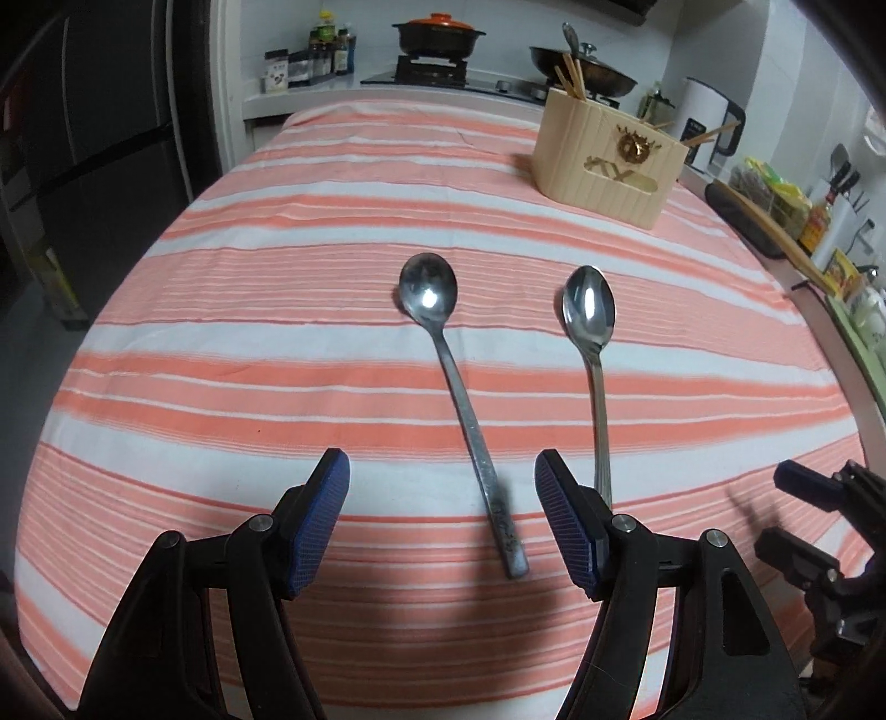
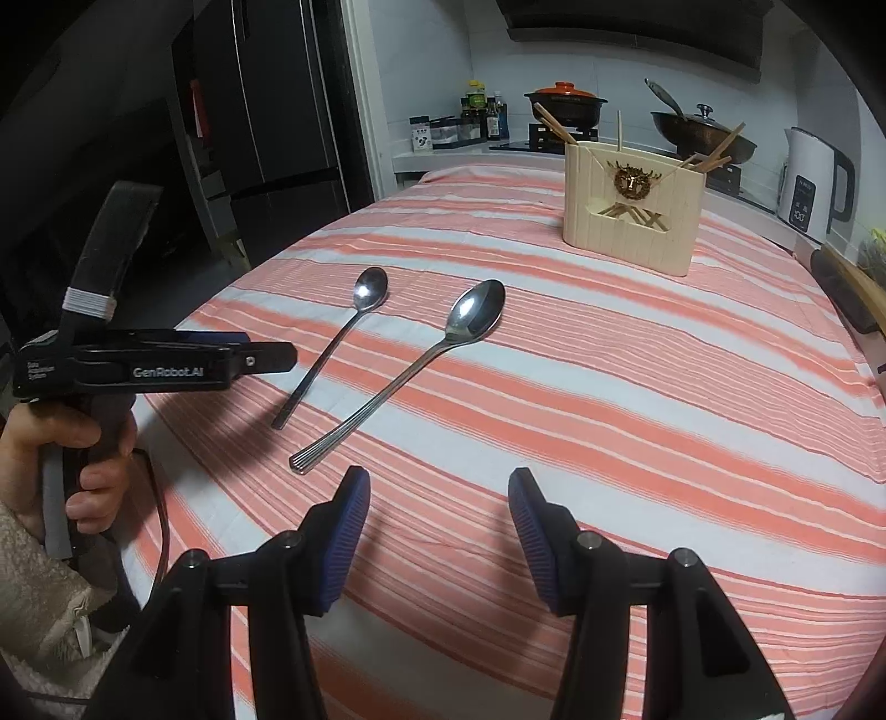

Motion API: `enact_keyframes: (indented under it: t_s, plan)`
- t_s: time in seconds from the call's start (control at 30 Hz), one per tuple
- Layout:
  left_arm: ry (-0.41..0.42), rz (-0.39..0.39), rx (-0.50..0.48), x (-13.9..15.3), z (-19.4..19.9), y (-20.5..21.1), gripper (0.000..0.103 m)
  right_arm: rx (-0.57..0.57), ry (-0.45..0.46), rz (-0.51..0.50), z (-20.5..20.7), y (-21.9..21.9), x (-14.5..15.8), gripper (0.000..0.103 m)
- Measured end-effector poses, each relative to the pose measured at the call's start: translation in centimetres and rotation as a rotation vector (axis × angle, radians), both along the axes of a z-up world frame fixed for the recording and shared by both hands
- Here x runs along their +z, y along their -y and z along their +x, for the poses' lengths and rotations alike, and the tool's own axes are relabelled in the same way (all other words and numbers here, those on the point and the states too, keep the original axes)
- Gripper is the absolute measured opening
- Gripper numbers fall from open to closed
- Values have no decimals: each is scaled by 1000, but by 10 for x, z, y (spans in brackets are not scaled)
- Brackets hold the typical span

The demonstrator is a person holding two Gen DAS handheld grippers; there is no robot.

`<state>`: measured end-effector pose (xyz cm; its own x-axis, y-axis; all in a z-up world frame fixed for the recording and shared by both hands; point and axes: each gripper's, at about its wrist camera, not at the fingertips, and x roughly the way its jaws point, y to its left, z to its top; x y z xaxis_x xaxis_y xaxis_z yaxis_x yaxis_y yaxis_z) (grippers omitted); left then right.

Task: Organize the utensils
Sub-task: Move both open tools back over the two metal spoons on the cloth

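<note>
Two steel spoons lie on the striped tablecloth. The round-bowled spoon point(image 1: 459, 404) point(image 2: 332, 346) lies left of the oval-bowled spoon point(image 1: 595, 354) point(image 2: 410, 371). A beige wooden utensil holder point(image 1: 603, 160) point(image 2: 631, 213) with chopsticks stands at the far right of the table. My left gripper point(image 1: 443, 520) is open and empty, with the round spoon's handle end between its fingers. It also shows from the side in the right wrist view point(image 2: 266, 357). My right gripper point(image 2: 437, 526) is open and empty, just short of the oval spoon's handle end; it shows at the edge of the left wrist view point(image 1: 797, 509).
The striped cloth point(image 1: 277, 360) covers the table. Behind it a counter holds a stove with an orange-lidded pot point(image 1: 437, 36), a wok point(image 1: 587, 69) and a white kettle point(image 2: 811, 183). A dark fridge point(image 2: 266, 99) stands left. Bottles and packets point(image 1: 797, 205) line the right edge.
</note>
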<state>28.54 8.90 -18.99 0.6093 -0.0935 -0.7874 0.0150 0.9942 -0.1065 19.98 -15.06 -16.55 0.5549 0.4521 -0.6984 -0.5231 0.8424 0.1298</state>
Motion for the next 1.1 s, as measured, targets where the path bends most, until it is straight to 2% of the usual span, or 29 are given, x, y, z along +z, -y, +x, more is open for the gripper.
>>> enact_keyframes:
  t_s: [0.2,0.3,0.57,0.9,1.07,1.1]
  plan:
    - [-30,67,3,-15,13,4,71,8,-4,-1,2,-5,0,53]
    - [-35,65,8,-16,18,1,71,-5,-12,2,10,-5,1,53]
    - [-36,114,-20,-18,27,6,73,-46,-64,9,53,-17,-5,53]
    - [-49,68,15,-16,20,-17,72,-34,-114,20,91,-67,-17,53]
    - [-30,5,54,-5,7,-36,72,-31,-89,-102,96,-92,-31,51]
    - [-24,0,59,-3,5,-38,72,-43,-67,-129,94,-92,-32,41]
